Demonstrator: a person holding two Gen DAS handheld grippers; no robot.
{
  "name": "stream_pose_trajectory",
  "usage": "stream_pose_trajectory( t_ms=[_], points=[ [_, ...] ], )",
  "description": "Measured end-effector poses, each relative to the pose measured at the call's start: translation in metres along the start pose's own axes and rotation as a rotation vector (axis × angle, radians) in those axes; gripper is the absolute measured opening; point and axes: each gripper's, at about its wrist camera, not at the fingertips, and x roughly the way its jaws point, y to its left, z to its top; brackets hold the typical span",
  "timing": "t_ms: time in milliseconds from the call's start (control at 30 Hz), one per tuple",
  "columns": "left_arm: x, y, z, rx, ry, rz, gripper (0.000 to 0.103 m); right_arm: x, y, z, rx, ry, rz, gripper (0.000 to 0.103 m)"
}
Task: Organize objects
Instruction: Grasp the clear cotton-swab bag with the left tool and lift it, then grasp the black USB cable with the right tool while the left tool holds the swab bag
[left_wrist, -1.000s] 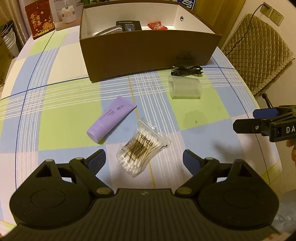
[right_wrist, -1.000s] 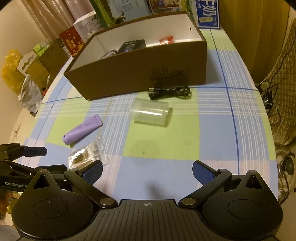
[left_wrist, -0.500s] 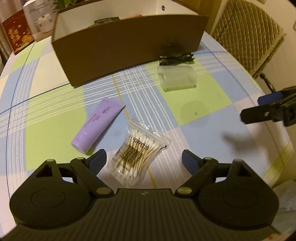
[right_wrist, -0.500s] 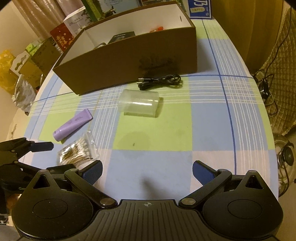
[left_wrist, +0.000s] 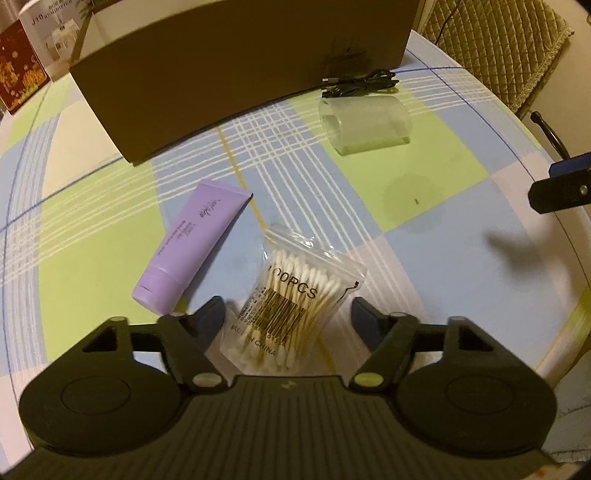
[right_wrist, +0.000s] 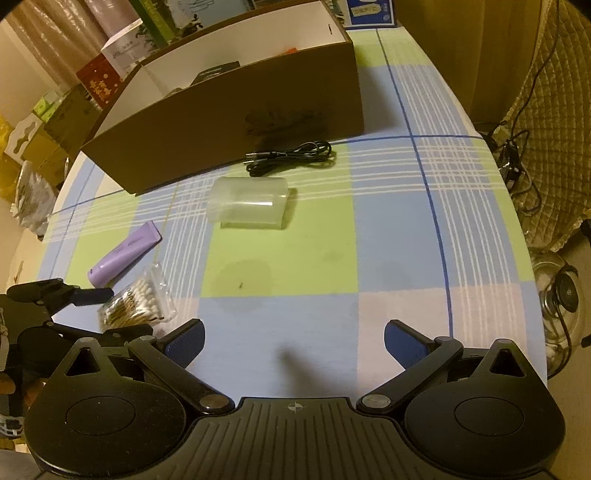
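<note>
**Left wrist view: four items out, swab bag lined up**

Left wrist view has your left gripper spread wide, nothing held, with the cotton swab bag sitting right between the two fingers, its near end already inside the gap. Just off the left finger lies the purple tube, cap end nearest you. Ahead of the jaws and to the right, the clear plastic cup lies on its side, and the black cable is coiled just beyond it, against the cardboard box.

Over on the right wrist view, your right gripper is wide too, empty, above bare tablecloth. The cup sits well ahead of its jaws.

A few things show inside the box, but four pieces are on the cloth, so I'd call you partway at best. Swabs look like the pick in hand; tube, cup and cable remain.
</note>
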Motion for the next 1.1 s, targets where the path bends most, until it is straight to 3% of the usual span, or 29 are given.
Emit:
stream_pose_trajectory(
  t_ms=[167,433,500,767,1100],
  points=[
    [0.005,0.003,0.001,-0.011,0.009,-0.002,0.058,0.001,0.000,0.001,0.000,0.000,-0.001,0.101],
    [0.004,0.003,0.004,-0.035,-0.008,-0.014,0.026,0.006,0.004,0.005,-0.009,0.004,-0.003,0.101],
    [0.004,0.003,0.004,-0.048,-0.012,-0.022,0.022,0.008,0.005,0.007,-0.013,0.004,-0.003,0.101],
    [-0.014,0.004,0.014,-0.093,-0.068,-0.028,0.020,0.014,0.009,0.019,-0.032,-0.027,-0.001,0.101],
    [-0.046,0.035,0.046,-0.206,-0.173,0.044,0.020,0.026,0.013,0.065,-0.071,-0.168,0.010,0.101]
  ],
)
